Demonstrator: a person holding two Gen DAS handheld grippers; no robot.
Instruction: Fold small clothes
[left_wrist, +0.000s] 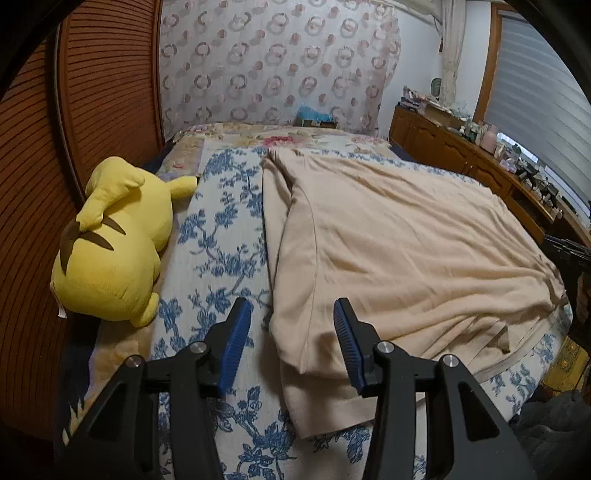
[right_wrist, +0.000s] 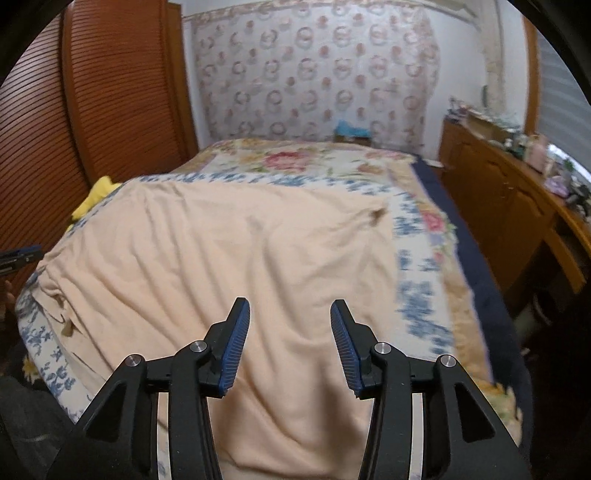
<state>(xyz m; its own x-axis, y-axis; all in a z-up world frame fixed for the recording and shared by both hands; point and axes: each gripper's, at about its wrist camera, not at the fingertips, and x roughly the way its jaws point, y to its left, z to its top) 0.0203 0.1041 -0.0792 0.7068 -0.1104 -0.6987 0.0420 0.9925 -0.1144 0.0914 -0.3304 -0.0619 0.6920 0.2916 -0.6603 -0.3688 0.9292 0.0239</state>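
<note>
**Both grippers empty, garment spread ahead on the bed**

Left gripper: jaws apart, nothing between the blue ribbed pads. The beige garment lies ahead and to the right of my left fingers; its near-left edge and a folded-under flap run straight away from me, roughly in line with the gap between the jaws. Whether the right-hand pad touches the cloth or only overlaps it in view, I cannot tell.

Right gripper: jaws apart, empty, hanging over the near part of the same garment, cloth directly under and ahead.

Geometry: the garment is spread wide across the bedspread, one side edge running away from me on the left. Left hand is nearer the left edge, right hand nearer the middle and right side. My read: next grab is the near hem, one hand per corner.

Materials: soft knit, thin, limp, shallow creases; will drape and drag. Bedspread is quilted blue floral, some friction. Yellow plush toy sits left, clear of the cloth.
</note>
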